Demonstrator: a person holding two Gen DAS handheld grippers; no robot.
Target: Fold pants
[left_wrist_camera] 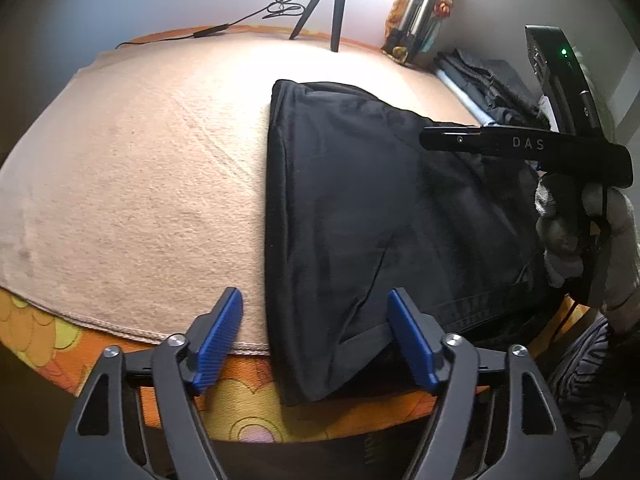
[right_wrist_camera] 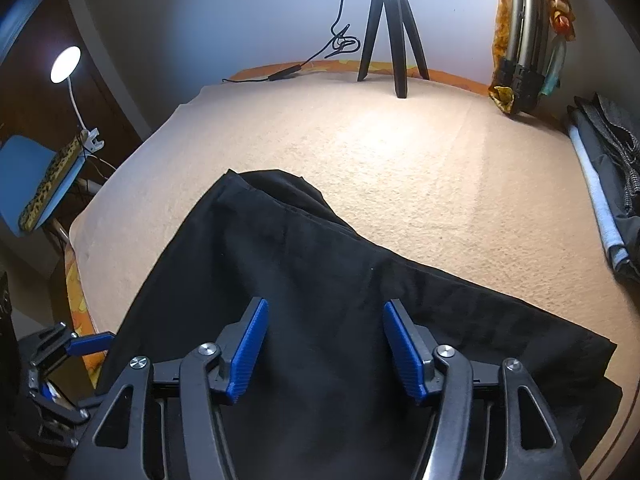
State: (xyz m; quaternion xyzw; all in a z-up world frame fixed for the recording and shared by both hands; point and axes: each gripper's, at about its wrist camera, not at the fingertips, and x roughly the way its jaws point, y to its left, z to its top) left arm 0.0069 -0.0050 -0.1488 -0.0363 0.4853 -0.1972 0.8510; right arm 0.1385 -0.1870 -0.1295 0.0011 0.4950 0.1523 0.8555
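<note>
Black pants (left_wrist_camera: 380, 208) lie folded on a beige blanket (left_wrist_camera: 140, 168), with their near end hanging over the table's front edge. My left gripper (left_wrist_camera: 316, 312) is open above that near left corner, and its blue pads grip nothing. In the right wrist view the pants (right_wrist_camera: 304, 280) spread flat under my right gripper (right_wrist_camera: 324, 320), which is open just above the cloth with nothing pinched. In the left wrist view, the right gripper's black body (left_wrist_camera: 560, 152) shows at the right edge, held by a gloved hand (left_wrist_camera: 568, 232).
A black tripod (right_wrist_camera: 388, 28) and a cable (right_wrist_camera: 320, 56) stand at the blanket's far edge. Dark folded clothes (right_wrist_camera: 608, 168) lie at the right. An orange patterned cover (left_wrist_camera: 240, 400) shows at the table's front edge. A lamp (right_wrist_camera: 66, 64) and a blue chair (right_wrist_camera: 32, 176) stand at the left.
</note>
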